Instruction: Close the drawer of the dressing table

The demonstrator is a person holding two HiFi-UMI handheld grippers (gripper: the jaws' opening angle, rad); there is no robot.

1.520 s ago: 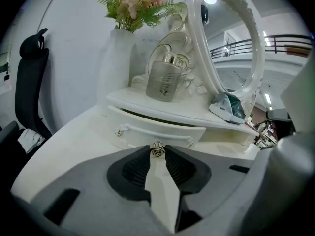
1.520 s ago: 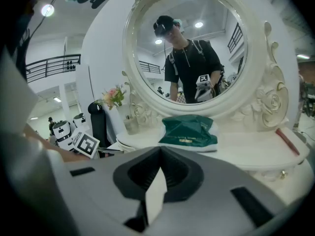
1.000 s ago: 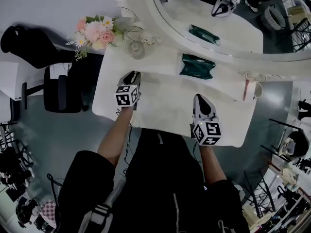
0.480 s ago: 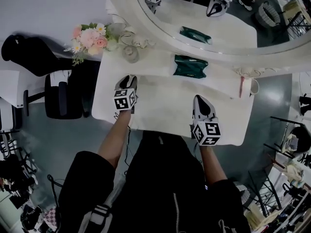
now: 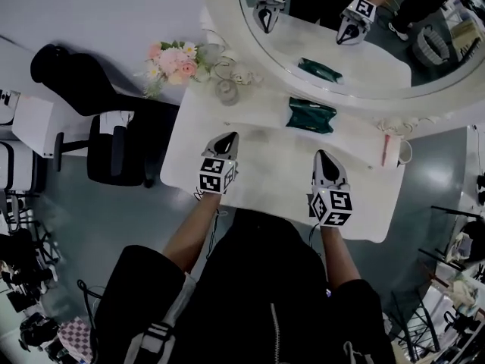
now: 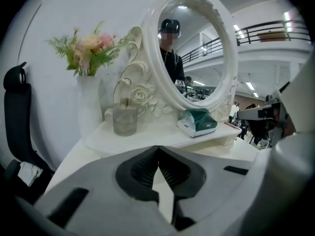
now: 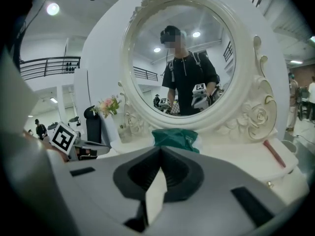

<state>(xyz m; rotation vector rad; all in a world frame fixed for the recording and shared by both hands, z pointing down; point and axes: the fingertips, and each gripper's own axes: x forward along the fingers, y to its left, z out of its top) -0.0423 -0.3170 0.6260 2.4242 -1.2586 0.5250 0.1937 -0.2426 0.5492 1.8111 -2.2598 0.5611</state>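
The white dressing table [image 5: 265, 165] stands in front of me, with its oval mirror [image 5: 341, 21] behind. No drawer front shows in any view; the table's front edge lies under my arms. My left gripper [image 5: 227, 144] hovers over the front left of the top, jaws shut on nothing [image 6: 158, 149]. My right gripper [image 5: 324, 160] hangs over the front right, also shut and empty [image 7: 160, 150]. Both point towards the mirror.
On the raised shelf sit a green tissue pack [image 5: 311, 115], a glass jar [image 5: 226, 91] and a vase of pink flowers [image 5: 173, 59]. A red stick [image 5: 385, 149] and a cup [image 5: 405, 152] lie at the right end. A black chair [image 5: 114, 146] stands left of the table.
My left gripper has lifted a little above the table's front left. The head view has swung, so the table sits further right. The right gripper has kept its place.
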